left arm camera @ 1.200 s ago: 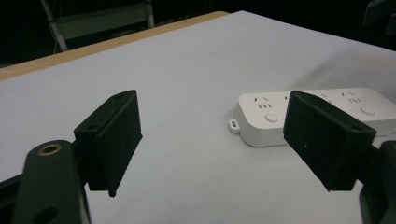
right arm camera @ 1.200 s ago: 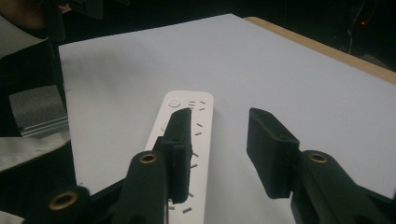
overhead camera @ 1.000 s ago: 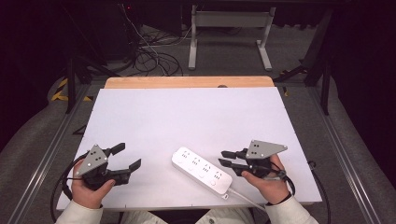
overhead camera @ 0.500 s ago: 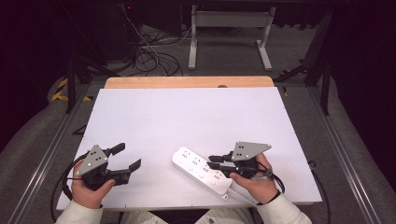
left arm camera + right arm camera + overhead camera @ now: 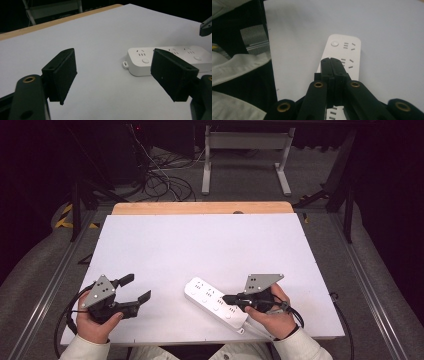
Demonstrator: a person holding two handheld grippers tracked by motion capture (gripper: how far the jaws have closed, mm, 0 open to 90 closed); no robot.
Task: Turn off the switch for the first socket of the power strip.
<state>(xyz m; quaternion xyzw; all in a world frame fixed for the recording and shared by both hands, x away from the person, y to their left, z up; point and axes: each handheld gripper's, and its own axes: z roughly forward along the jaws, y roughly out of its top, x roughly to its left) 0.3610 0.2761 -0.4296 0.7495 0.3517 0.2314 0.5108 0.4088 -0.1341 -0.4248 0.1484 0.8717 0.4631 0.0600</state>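
A white power strip (image 5: 215,304) lies slantwise on the white table (image 5: 200,250) near its front edge. My right gripper (image 5: 226,298) hovers over the strip's near half, pointing left. Its jaws have just been closing and now press flat together with nothing between them; in the right gripper view its tips (image 5: 330,60) sit above the strip's sockets (image 5: 344,50). My left gripper (image 5: 139,287) is held at the front left, well apart from the strip. Its jaws stand wide and empty (image 5: 112,75), with the end of the strip (image 5: 140,58) beyond them.
A wooden strip (image 5: 200,208) borders the table's far edge. Beyond it on the floor lie tangled cables (image 5: 160,180) and the legs of a metal stand (image 5: 245,160). Metal rails run along both sides of the table.
The right gripper has shifted left over the power strip and its jaws have closed together. The left gripper has stayed where it was, still open.
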